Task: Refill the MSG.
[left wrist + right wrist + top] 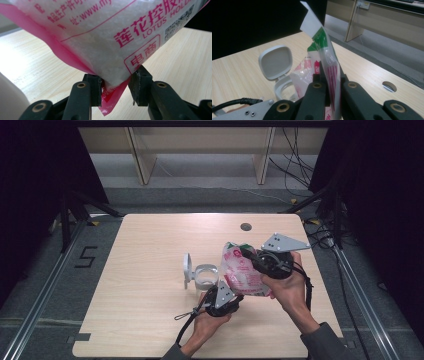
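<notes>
A pink-and-white plastic bag (242, 270) of white granules, with a green strip at its top, hangs tilted above the table (150, 245) between both grippers. My right gripper (248, 253) is shut on the bag's flat top edge (329, 57), and its jaws (329, 72) pinch the film. My left gripper (231, 292) comes from below. Its jaws (116, 80) press on either side of the bag's bottom corner (112, 82), and pink printing shows above on the bag (107, 32). A clear jar (205, 276) with its grey hinged lid (187, 269) swung open stands just left of the bag.
The jar (284, 90) and its open lid (275, 62) stand close below the bag. A round cable hole (245, 226) lies near the table's far edge. Cables (300, 170) run over the floor at the back right, and wooden furniture legs (142, 160) stand beyond the table.
</notes>
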